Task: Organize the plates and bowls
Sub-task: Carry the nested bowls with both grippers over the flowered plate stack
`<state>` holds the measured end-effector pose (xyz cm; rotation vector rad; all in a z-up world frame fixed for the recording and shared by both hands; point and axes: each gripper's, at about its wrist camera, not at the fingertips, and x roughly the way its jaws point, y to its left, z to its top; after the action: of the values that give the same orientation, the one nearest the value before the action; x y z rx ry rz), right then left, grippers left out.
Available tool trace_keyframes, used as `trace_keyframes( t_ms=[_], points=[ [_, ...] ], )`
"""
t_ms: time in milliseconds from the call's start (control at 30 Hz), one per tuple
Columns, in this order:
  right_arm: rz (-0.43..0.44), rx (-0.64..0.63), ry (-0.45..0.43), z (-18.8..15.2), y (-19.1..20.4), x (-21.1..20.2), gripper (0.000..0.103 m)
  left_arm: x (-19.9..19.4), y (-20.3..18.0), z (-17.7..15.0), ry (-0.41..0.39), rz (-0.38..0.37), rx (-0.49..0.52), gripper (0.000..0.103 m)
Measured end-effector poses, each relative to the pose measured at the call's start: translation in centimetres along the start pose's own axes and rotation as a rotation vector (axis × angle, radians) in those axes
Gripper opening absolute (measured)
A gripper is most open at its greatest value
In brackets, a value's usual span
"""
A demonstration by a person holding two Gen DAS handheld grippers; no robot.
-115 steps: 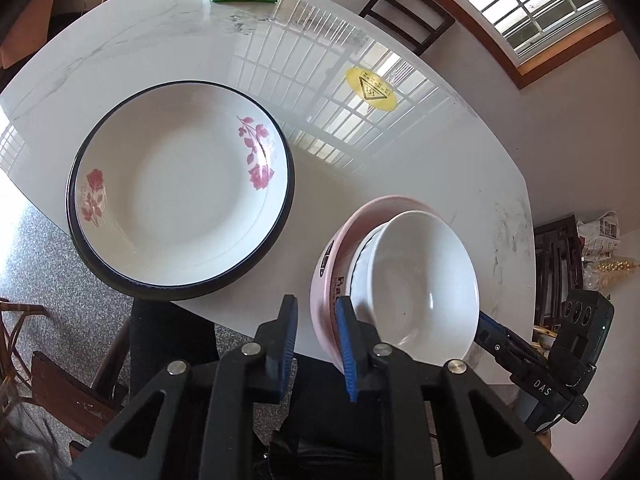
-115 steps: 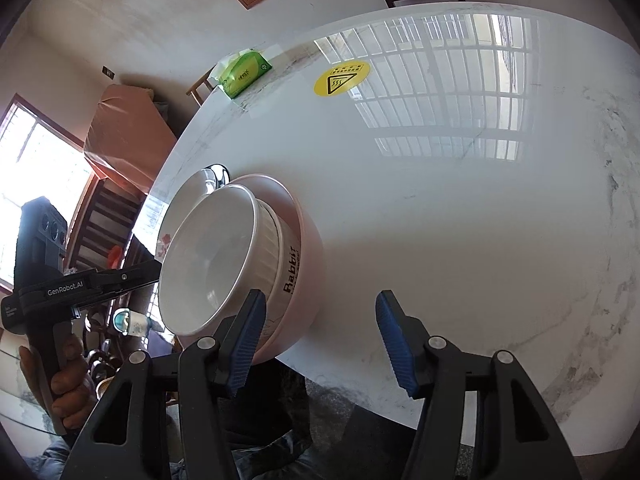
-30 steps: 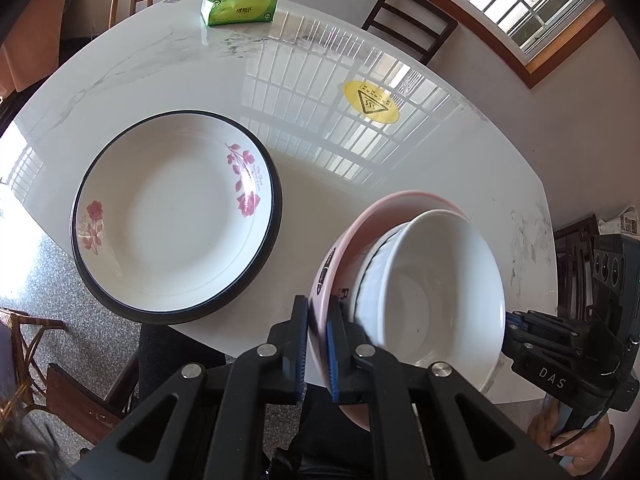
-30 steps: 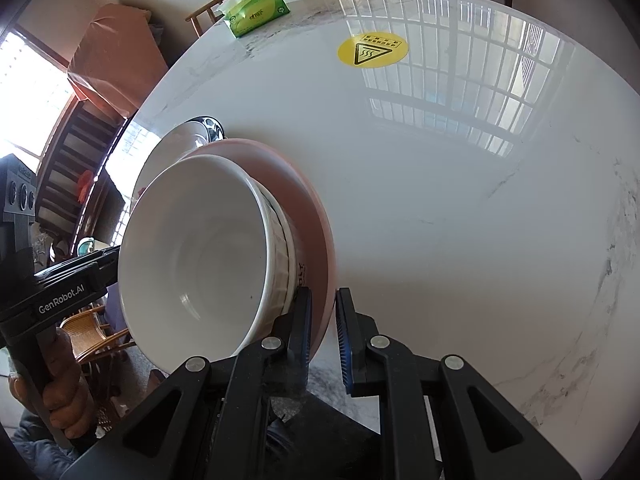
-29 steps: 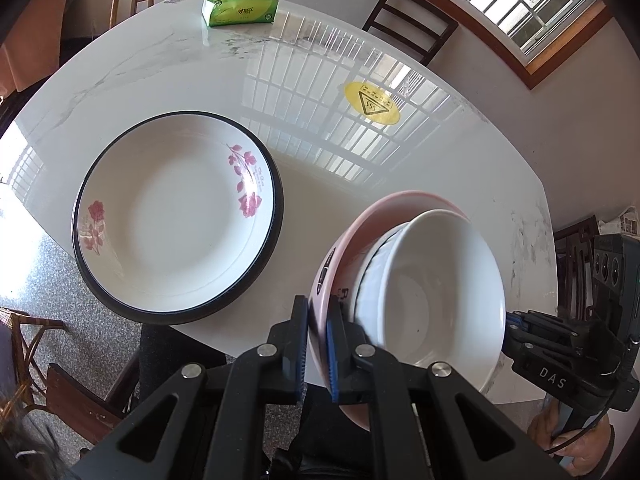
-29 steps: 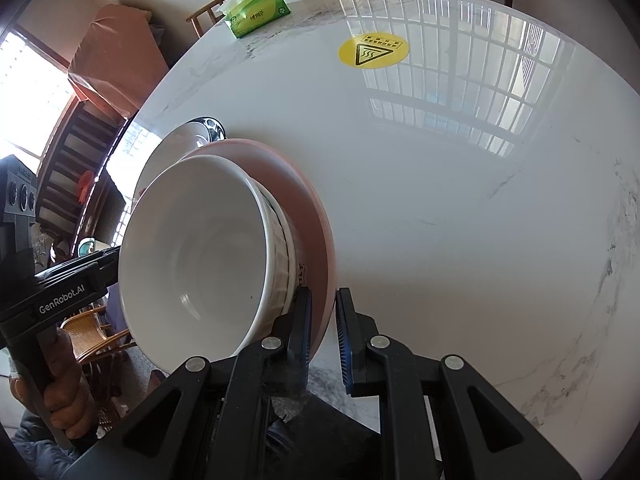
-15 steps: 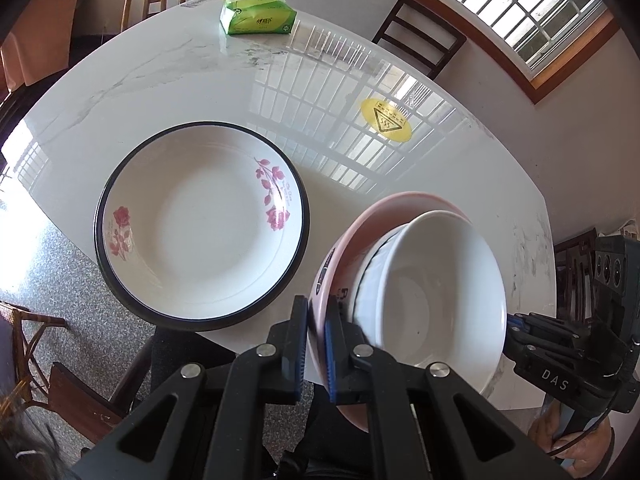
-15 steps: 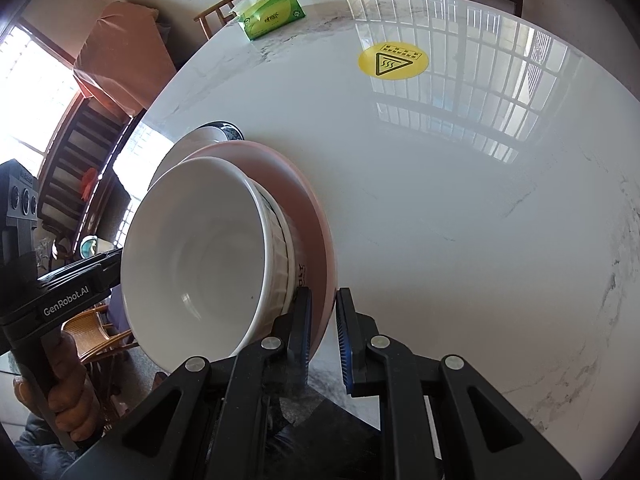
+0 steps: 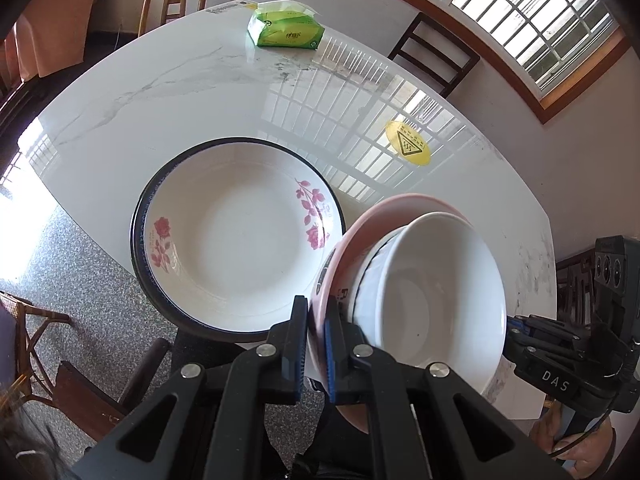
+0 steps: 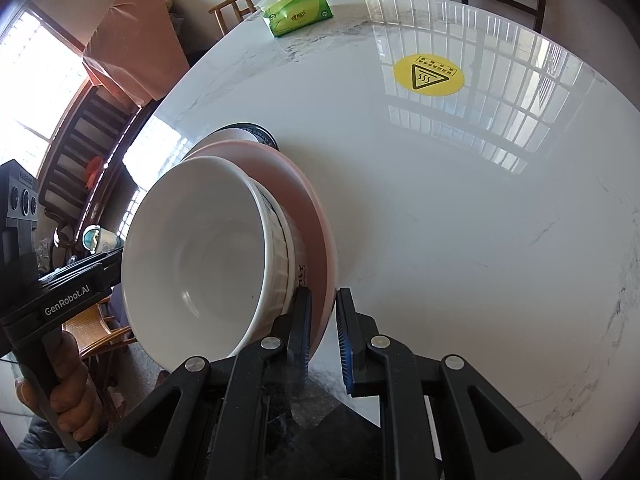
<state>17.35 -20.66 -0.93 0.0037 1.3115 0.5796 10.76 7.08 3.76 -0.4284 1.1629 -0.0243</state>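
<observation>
Between both grippers: pink plate tilted, white bowl facing up; left gripper, right gripper each pinching plate rim.

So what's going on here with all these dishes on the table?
A person is tidying dishes with a handheld gripper in each hand. The left gripper and the right gripper are each clamped on opposite edges of a pink plate, which carries a white bowl. The stack is held tilted at the near edge of the white marble table, just beside a large flowered plate that sits on the table. A green tissue pack lies at the far side.
</observation>
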Motion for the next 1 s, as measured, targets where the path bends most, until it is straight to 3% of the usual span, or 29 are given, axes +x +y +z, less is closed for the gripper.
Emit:
trace_keyframes(
  t_ms=[1000],
  points=[
    [0.013,-0.077,0.031,3.2,4.8,1.7,0.015,-1.8,5.4,1.7,-0.033,0.008,-0.086,0.006]
  ],
)
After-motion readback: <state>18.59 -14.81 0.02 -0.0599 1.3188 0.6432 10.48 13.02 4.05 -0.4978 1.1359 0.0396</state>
